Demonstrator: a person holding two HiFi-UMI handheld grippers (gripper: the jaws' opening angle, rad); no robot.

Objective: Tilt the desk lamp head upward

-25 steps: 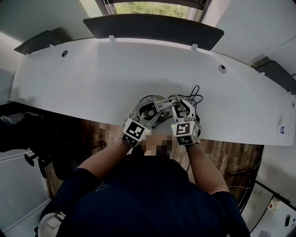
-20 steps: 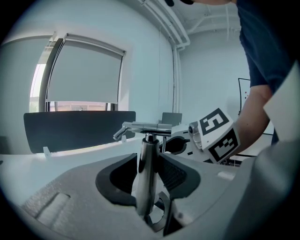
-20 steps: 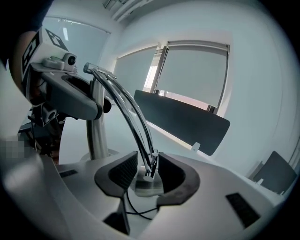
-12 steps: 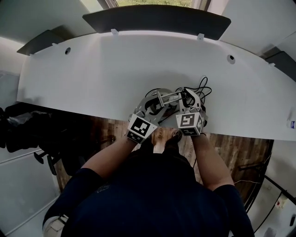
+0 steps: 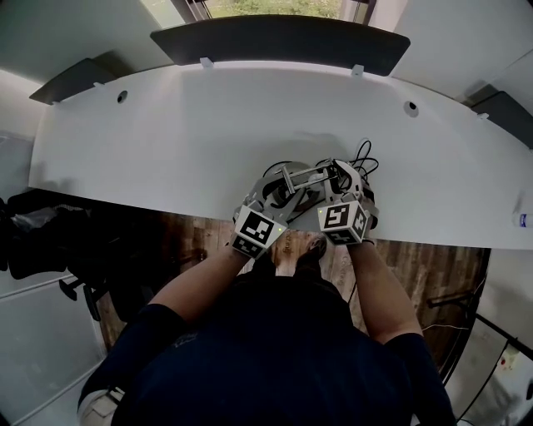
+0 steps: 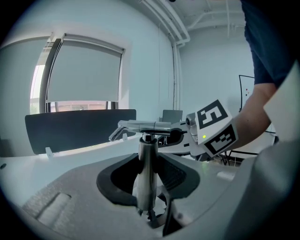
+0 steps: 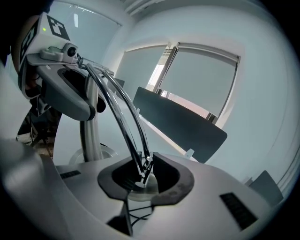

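- Chrome desk lamp (image 5: 293, 181) stands near the front edge of the curved white desk (image 5: 166, 133), with a black cable (image 5: 360, 158) behind it.
- Left gripper (image 6: 147, 182): its 2 jaws clench the lamp's upright chrome post (image 6: 147, 159).
- Right gripper (image 7: 143, 176): its jaws grasp the small silver lamp head (image 7: 142, 189), where 2 thin curved rods (image 7: 123, 112) end.

Soft daylight from window (image 5: 275, 8), fisheye distortion, dark vignetted corners, mild glare
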